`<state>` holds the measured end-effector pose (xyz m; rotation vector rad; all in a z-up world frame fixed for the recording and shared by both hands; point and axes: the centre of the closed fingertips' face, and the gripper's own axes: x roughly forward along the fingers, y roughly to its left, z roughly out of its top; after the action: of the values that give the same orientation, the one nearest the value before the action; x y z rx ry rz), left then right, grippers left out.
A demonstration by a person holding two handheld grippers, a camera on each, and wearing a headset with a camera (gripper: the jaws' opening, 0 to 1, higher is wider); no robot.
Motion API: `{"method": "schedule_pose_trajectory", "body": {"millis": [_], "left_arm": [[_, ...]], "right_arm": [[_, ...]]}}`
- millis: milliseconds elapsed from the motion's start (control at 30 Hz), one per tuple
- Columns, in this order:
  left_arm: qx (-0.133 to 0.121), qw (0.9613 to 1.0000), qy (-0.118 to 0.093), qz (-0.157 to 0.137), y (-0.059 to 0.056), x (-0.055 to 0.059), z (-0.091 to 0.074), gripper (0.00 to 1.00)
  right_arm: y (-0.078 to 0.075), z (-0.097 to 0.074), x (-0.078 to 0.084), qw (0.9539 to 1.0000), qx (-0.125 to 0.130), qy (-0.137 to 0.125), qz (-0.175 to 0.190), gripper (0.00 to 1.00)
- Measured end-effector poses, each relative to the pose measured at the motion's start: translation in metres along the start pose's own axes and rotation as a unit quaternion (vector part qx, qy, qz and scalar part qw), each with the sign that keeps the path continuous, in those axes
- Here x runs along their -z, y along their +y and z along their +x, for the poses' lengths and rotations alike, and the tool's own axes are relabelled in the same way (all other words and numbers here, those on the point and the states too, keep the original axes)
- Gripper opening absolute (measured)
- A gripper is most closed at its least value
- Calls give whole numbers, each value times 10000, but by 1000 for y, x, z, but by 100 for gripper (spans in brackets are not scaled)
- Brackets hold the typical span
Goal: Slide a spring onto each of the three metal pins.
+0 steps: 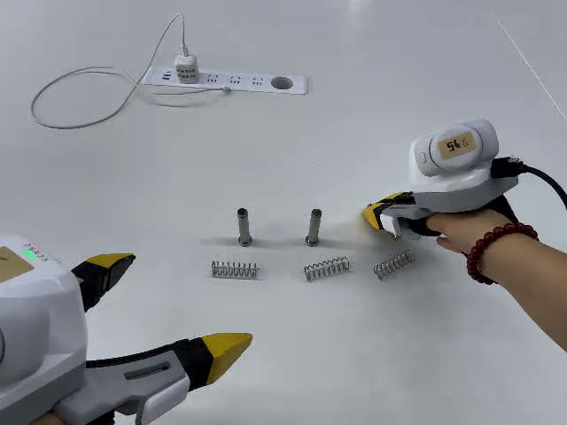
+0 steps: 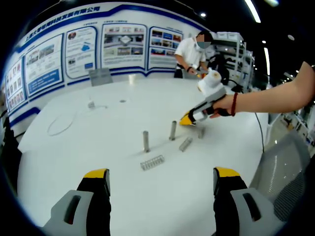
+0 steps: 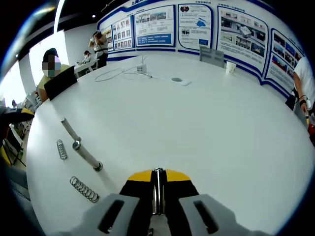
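Two metal pins (image 1: 243, 227) (image 1: 314, 227) stand upright on the white table (image 1: 292, 354). In front of them lie three springs (image 1: 235, 269) (image 1: 327, 268) (image 1: 394, 264) in a row. My right gripper (image 1: 381, 215) hovers just right of the second pin, above the right-hand spring. In the right gripper view its jaws are shut on a third metal pin (image 3: 157, 189), held along the jaws. My left gripper (image 1: 168, 303) is at the near left, open and holding nothing, well short of the springs. In the left gripper view the pins (image 2: 146, 141) and the nearest spring (image 2: 152, 162) lie ahead of my left gripper (image 2: 161, 173).
A white power strip (image 1: 226, 81) with a plugged charger and a looping cable (image 1: 80, 97) lies at the far side of the table. People stand and sit beyond the table's edge. Display boards line the back wall (image 2: 123, 44).
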<state>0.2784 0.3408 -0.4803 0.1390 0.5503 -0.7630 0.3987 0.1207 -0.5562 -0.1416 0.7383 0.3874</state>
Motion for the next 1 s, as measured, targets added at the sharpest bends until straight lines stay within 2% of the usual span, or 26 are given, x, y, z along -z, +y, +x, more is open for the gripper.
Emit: {"method": "schedule_pose_trajectory", "body": {"millis": [367, 667, 1000], "left_arm": [[-26, 10000, -58, -24, -1, -2, -2, 88], [4, 9999, -129, -31, -4, -4, -2, 88], [67, 9998, -168, -40, -7, -6, -4, 87]], "right_arm": [[2, -15, -7, 9999, 40, -160, 16, 8], [10, -29, -10, 9996, 29, -288, 7, 8], [11, -41, -11, 9994, 126, -319, 42, 8]]}}
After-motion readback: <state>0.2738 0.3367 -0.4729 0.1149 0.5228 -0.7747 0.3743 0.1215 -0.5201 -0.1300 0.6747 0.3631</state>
